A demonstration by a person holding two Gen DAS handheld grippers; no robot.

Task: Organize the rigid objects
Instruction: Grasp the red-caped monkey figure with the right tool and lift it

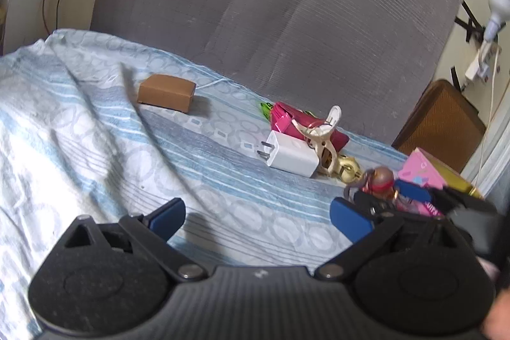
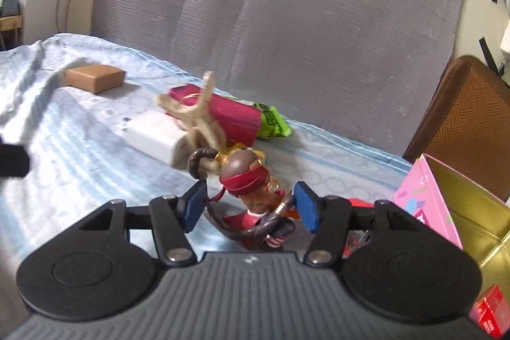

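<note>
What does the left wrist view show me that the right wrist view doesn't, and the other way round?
Only the left wrist view: the left claw, open over bare bedsheet, the white charger's two prongs, and a lamp bulb at far right.

Only the right wrist view: the figurine between the right claw's pads, the gold inside of the pink box, and a red item in it.

Both: brown box, beige hair clip, magenta pouch, grey headboard.
</note>
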